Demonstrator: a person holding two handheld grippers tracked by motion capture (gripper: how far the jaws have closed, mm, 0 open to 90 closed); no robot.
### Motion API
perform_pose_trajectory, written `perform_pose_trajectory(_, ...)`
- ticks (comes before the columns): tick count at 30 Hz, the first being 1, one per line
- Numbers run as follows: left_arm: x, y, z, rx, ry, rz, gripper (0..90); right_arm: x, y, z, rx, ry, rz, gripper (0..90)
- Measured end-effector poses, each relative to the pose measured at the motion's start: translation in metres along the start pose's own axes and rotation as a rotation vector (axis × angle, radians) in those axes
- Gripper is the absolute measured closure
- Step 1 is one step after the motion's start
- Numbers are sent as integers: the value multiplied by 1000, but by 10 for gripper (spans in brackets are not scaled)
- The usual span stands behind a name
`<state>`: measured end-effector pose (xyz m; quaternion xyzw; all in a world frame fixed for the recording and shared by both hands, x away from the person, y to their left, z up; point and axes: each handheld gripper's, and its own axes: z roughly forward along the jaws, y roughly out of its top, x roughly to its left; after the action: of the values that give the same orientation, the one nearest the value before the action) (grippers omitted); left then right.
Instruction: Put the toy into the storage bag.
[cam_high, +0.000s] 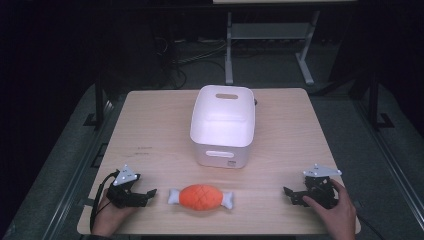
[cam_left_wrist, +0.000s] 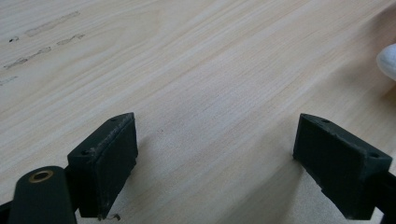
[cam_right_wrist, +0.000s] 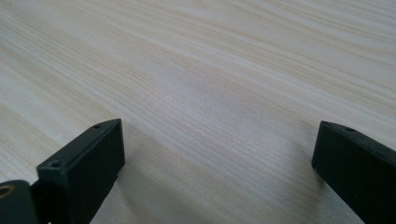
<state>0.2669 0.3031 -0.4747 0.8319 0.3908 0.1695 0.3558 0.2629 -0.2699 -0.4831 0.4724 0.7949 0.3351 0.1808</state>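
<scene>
An orange plush toy (cam_high: 201, 197) shaped like a piece of meat, with white bone ends, lies near the table's front edge. To its left my left gripper (cam_high: 150, 193) rests low on the table, open, pointing toward the toy; in the left gripper view the jaws (cam_left_wrist: 215, 158) stand wide with bare wood between them and the toy's white end (cam_left_wrist: 387, 63) shows at the right edge. Right of the toy my right gripper (cam_high: 289, 192) is held in a hand, open, with nothing but wood between its jaws (cam_right_wrist: 217, 163).
A white plastic bin (cam_high: 223, 126) with handle slots stands at the table's middle, behind the toy. The wooden table (cam_high: 150, 130) has faint marks at the left. Dark floor, cables and a stand's legs (cam_high: 229, 55) lie beyond the far edge.
</scene>
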Motion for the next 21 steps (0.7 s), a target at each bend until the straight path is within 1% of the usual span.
perform_pose_trajectory(3, 1, 0, 0, -1, -2, 2, 132, 0, 0, 0, 0, 0, 0, 19)
perform_pose_trajectory(6, 1, 1, -1, 5, 0, -3, 148, 0, 0, 0, 0, 0, 0, 19)
perform_pose_trajectory(7, 1, 1, -2, 3, -6, -1, 167, 0, 0, 0, 0, 0, 0, 19)
perform_pose_trajectory(8, 1, 2, -3, 5, -18, 2, 224, 0, 0, 0, 0, 0, -1, 19)
perform_pose_trajectory(9, 2, 3, -4, 1, -35, -4, 271, 0, 0, 0, 0, 0, 0, 19)
perform_pose_trajectory(10, 1, 4, -5, -1, -47, -3, 348, 0, 0, 0, 1, 0, -1, 19)
perform_pose_trajectory(11, 0, 6, -5, 2, -60, 2, 404, 0, 0, 0, 1, -1, -1, 19)
perform_pose_trajectory(12, -1, 8, -6, 3, -62, 21, 404, 0, 0, 0, 1, -1, -1, 19)
perform_pose_trajectory(13, -2, 10, -6, 7, -66, 29, 440, 0, 0, 0, 1, -1, 0, 18)
perform_pose_trajectory(14, -4, 15, -7, 4, -83, 39, 571, 0, 0, 0, 1, -1, 0, 19)
perform_pose_trajectory(15, -4, 15, -7, 4, -83, 39, 618, 0, 0, 0, 1, -1, 0, 19)
perform_pose_trajectory(16, -4, 18, -8, 9, -90, 43, 618, 0, 0, 0, 1, -1, 0, 19)
perform_pose_trajectory(19, -5, 26, -7, 21, -119, 47, 809, 0, 0, 0, 0, -1, 0, 18)
perform_pose_trajectory(21, -5, 31, -5, 33, -137, 47, 897, 0, 0, 0, 1, -1, 0, 19)
